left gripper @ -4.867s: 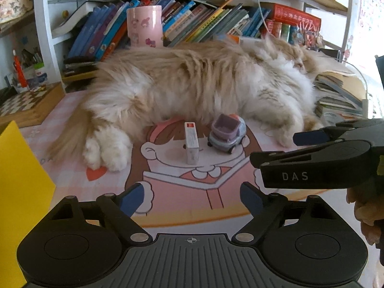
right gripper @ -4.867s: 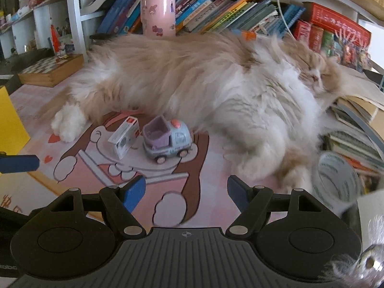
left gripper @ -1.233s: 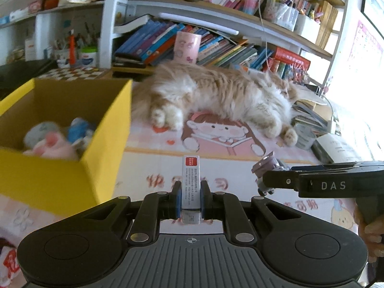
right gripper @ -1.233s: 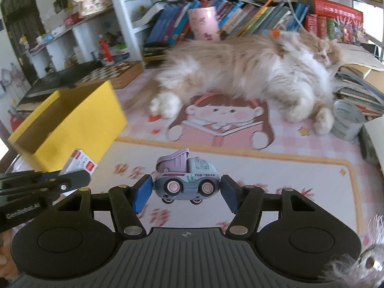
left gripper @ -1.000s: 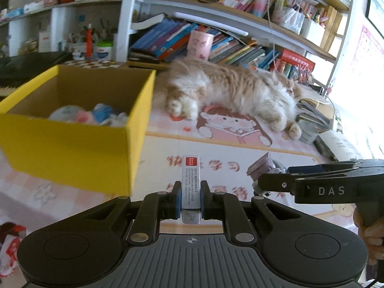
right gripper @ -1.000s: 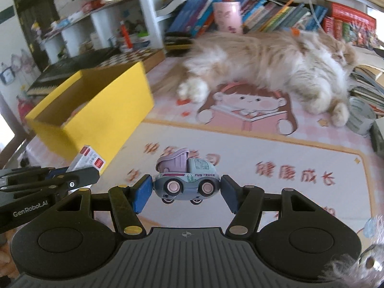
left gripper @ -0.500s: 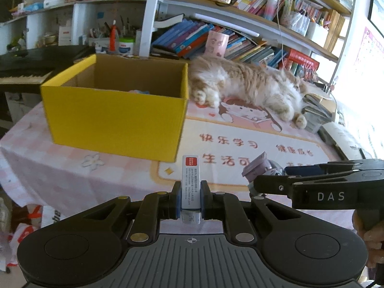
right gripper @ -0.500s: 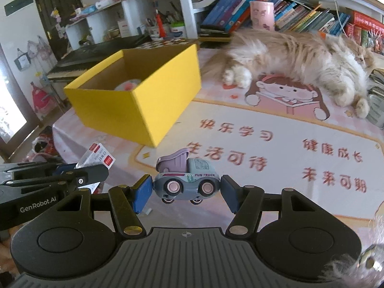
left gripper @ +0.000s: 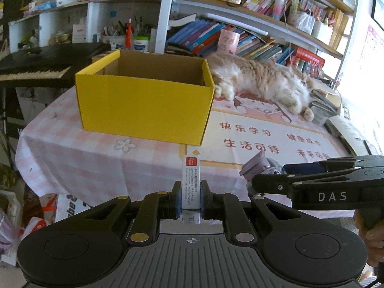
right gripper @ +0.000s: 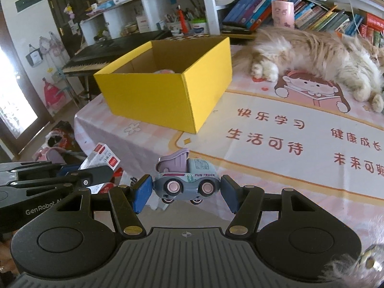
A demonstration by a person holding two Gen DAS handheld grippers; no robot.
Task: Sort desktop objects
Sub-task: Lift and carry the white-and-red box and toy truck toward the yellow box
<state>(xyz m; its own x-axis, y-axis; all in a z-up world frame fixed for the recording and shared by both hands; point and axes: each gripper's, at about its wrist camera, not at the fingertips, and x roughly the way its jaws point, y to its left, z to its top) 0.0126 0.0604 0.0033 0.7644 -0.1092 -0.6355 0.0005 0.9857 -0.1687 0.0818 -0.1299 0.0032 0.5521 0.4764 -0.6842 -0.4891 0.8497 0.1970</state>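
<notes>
Left gripper (left gripper: 190,201) jaws pinch upright small white carton with red label (left gripper: 191,182). Right gripper (right gripper: 186,192) jaws clamp grey-blue toy truck with lilac bed (right gripper: 186,180). Both held off surface; open yellow cardboard box (left gripper: 144,100) at 11 o'clock, fluffy ginger-white cat (left gripper: 261,81) at 1 o'clock.

Upright white carton (left gripper: 191,184), lavender-grey toy truck (right gripper: 186,177), both aloft.
</notes>
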